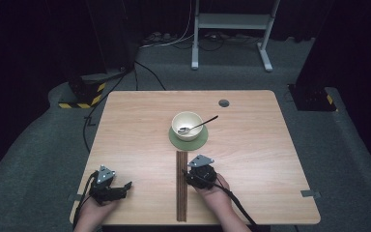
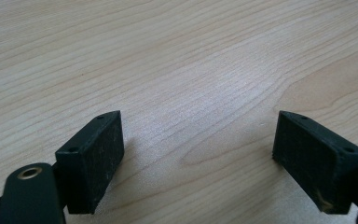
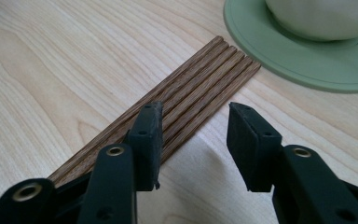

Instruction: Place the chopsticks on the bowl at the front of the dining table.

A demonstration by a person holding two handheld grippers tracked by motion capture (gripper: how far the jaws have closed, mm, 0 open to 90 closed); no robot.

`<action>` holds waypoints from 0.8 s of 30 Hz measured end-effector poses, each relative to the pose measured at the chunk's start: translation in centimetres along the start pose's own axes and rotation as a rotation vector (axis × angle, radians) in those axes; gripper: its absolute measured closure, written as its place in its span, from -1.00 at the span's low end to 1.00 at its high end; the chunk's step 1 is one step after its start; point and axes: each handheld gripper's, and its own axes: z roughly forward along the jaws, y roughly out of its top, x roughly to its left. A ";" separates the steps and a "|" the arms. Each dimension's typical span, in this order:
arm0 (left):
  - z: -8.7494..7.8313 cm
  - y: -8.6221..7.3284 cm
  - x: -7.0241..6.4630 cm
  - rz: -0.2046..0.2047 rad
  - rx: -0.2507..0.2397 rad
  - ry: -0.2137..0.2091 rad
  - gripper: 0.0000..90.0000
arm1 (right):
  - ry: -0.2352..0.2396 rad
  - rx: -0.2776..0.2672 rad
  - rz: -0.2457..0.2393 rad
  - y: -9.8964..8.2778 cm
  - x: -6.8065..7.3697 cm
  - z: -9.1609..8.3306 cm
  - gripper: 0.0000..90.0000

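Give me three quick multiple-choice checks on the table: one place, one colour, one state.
1. Where is the spoon?
A. in the bowl
B. beside the chopsticks
C. at the table's edge

2. What colour is the coaster under the bowl?
A. red
B. green
C. blue

3. How does the right hand-held gripper stand over the chopsticks?
A. clamped on them
B. jaws apart, one over them
C. far from them

Answers: 1 A, its head rests inside, handle over the rim; 2 B, green rim shows around the bowl; 3 B, the pads press nothing.
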 end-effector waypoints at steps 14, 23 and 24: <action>0.0 0.0 0.0 0.000 -0.001 -0.002 -0.64 | 0.000 0.007 0.018 -0.4 -0.1 0.2 0.28; 0.0 0.0 0.0 0.001 0.000 -0.002 -0.64 | -0.011 0.006 0.046 -0.9 -0.8 -0.7 0.28; 0.0 0.0 0.0 0.001 0.000 -0.002 -0.64 | -0.005 0.004 0.057 -0.9 -0.7 -0.8 0.28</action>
